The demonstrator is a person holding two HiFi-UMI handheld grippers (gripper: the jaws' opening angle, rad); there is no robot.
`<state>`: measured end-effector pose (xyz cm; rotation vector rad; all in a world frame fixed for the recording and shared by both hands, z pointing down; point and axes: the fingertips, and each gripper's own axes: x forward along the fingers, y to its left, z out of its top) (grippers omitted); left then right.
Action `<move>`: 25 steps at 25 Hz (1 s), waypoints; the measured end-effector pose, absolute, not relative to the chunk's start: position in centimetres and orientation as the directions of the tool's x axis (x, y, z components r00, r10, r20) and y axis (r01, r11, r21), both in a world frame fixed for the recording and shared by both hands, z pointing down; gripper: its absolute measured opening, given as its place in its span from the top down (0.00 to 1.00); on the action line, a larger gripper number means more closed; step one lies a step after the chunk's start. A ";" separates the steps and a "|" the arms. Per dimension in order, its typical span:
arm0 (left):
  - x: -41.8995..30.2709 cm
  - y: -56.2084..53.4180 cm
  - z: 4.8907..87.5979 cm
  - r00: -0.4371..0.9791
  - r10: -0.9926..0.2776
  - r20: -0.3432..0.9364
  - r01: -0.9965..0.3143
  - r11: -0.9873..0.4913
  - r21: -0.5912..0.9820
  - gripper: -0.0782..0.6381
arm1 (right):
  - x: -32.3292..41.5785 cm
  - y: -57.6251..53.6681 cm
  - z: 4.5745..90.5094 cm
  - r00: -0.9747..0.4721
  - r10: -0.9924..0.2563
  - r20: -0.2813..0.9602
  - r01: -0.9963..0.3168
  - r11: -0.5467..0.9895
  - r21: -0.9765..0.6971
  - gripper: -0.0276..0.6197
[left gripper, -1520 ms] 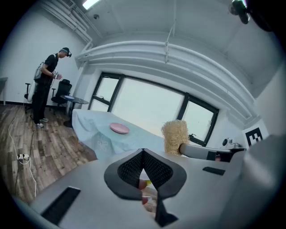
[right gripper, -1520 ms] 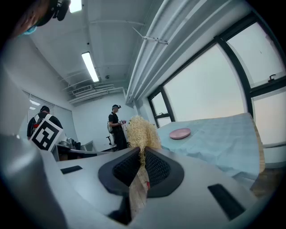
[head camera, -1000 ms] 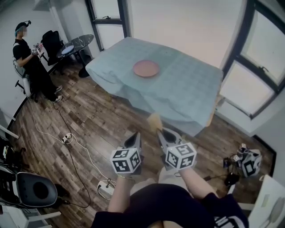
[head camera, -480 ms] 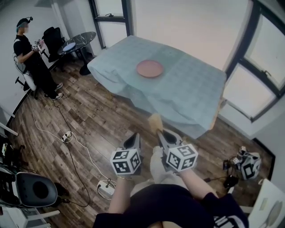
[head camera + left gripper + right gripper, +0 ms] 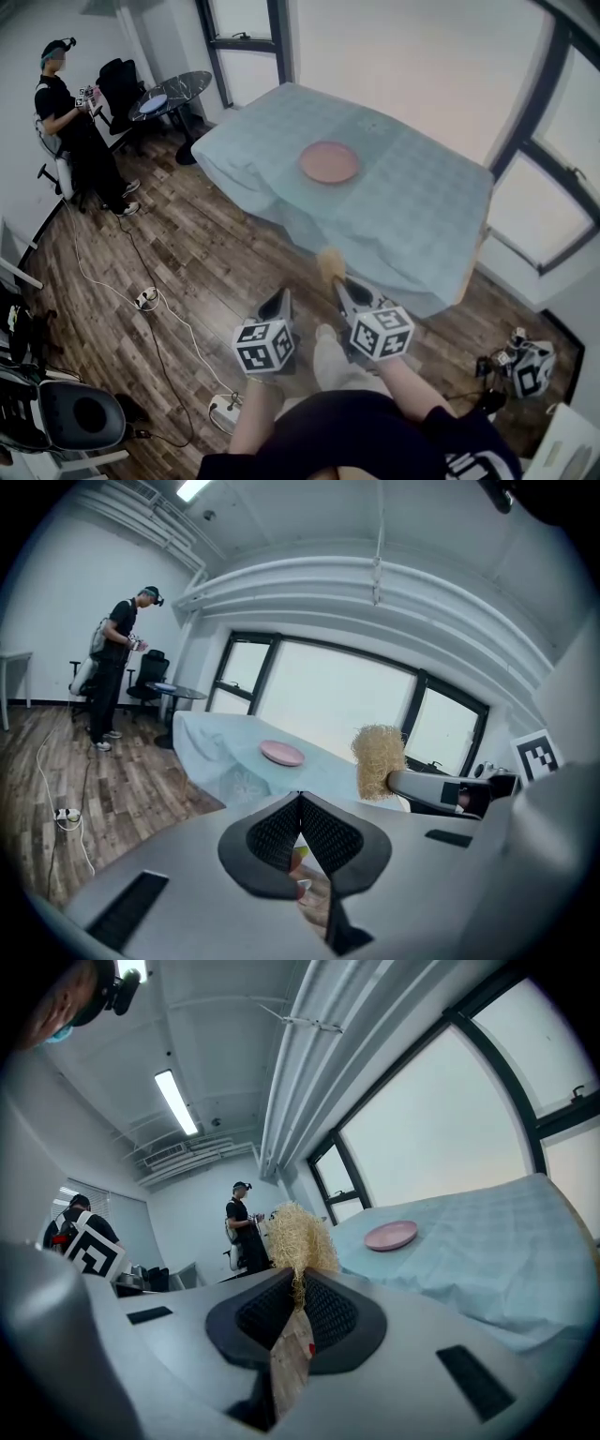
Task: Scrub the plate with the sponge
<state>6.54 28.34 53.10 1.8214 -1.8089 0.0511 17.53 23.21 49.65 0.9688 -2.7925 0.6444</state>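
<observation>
Wood-plank floor (image 5: 187,272) fills the left and lower part of the head view; a tabletop (image 5: 412,197) draped in pale blue-green cloth stands ahead, its far side toward tall dark-framed windows (image 5: 544,187).

A person in dark clothes (image 5: 75,122) stands at far left, beside a small round dark table (image 5: 172,92) and a black chair (image 5: 112,84); well apart from the tabletop.

Both grippers are held low, over the floor and close to the wearer's body, short of the tabletop's near edge; side by side, tips pointing toward the tabletop.

Left gripper (image 5: 280,302): its own view shows the jaws pressed together with nothing between them.

Right gripper (image 5: 343,286): jaws clamped on the sponge (image 5: 328,262); the sponge is a straw-coloured, fibrous, loofah-like tuft that sticks out past the tips; a flat tan strip (image 5: 291,1354) with a small red mark runs back from it between the jaws.

Pink round plate (image 5: 329,162): lies flat on the cloth, roughly mid-tabletop, nearer the far-left side than the near edge; nothing on it that I can make out; well apart from both grippers and from the sponge.

White cable (image 5: 103,281) trails across the floor to a small power strip (image 5: 145,298), left of the grippers.
</observation>
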 end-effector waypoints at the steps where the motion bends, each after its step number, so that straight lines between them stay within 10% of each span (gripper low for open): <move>1: 6.0 27.4 53.2 0.084 -0.908 0.411 -0.928 0.079 0.364 0.88 | 17.2 22.1 49.8 -0.786 -0.565 0.249 -0.617 0.704 -0.352 0.90; 25: -1.3 3.3 54.0 0.038 -0.905 0.423 -0.918 0.136 0.372 0.88 | 10.3 -3.2 51.6 -0.789 -0.525 0.319 -0.612 0.716 -0.335 0.90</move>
